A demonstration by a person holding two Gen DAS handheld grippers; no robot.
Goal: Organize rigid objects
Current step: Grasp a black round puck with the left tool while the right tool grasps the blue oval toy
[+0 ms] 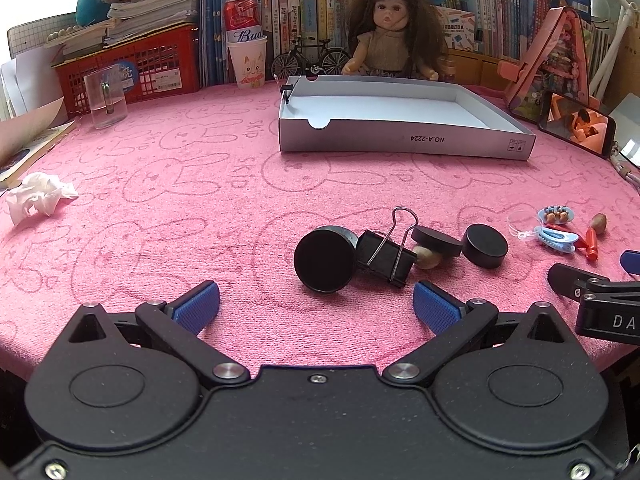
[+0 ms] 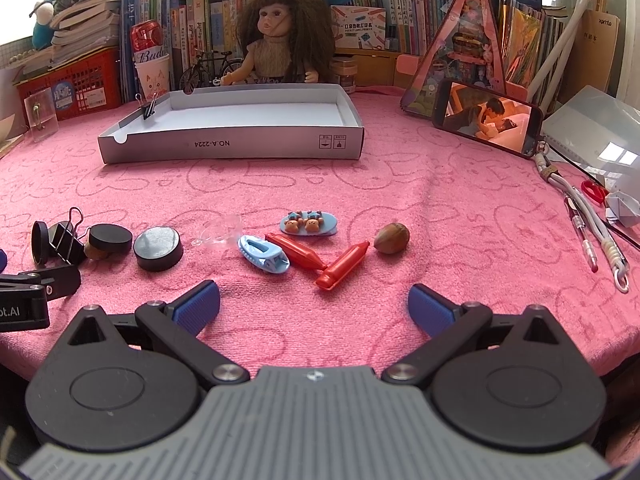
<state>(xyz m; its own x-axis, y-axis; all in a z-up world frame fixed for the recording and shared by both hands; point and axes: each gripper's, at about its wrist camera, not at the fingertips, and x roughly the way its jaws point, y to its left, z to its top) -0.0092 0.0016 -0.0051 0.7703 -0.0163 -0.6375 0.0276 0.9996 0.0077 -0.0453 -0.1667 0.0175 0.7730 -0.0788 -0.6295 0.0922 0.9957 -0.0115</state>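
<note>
With both your left gripper (image 1: 316, 304) and right gripper (image 2: 314, 302) spread wide and empty above the cloth, beware that grabbing the tilted disc (image 1: 325, 260) may drag the touching clip (image 1: 386, 258) along, far from the box (image 1: 404, 142).

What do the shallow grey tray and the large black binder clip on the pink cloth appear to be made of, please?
The shallow grey tray looks like matte cardboard: thin folded walls, printed label, a cut thumb notch. The large black binder clip looks like painted sheet metal with shiny wire handles, judging by its glossy body and silvery loops.
</note>
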